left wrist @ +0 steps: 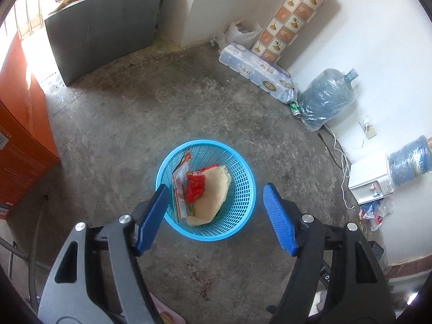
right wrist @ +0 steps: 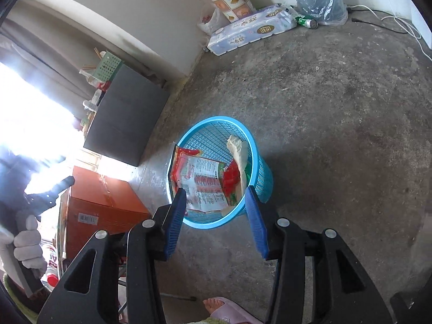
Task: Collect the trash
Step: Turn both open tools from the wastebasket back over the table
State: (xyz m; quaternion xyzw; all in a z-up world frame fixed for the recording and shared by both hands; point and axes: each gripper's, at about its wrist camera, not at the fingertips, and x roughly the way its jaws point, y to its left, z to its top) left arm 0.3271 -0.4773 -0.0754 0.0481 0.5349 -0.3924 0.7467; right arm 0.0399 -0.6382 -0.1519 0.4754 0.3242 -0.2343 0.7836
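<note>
Fingers of the left gripper stand wide apart with nothing between them, hanging over the blue mesh basket on the concrete floor. Those of the right gripper are partly apart and also empty, poised above the same basket's near rim.

Trash already lies inside: a printed snack bag leaning against the left wall, a crumpled red wrapper, and a pale paper bag slumped on the right side.

My judgement is that the main risk sits with the snack bag. It stands tall, its top edge poking above the rim, so a gripper swinging across could catch it and flick it out, or tip the light basket over. The basket has nothing holding it down.

More trash probably waits elsewhere. A green can lies far right, touching a wrapped water jug and just beside a pack of toilet rolls. Crumpled wrappers lie near a white dispenser on the right, with loose cables trailing along the wall there; those could snag a reaching gripper. An orange box stands on the left, a grey cabinet far left. A foot in a pink slipper stands near the basket, and a gloved hand shows at the left edge of the right wrist view.
</note>
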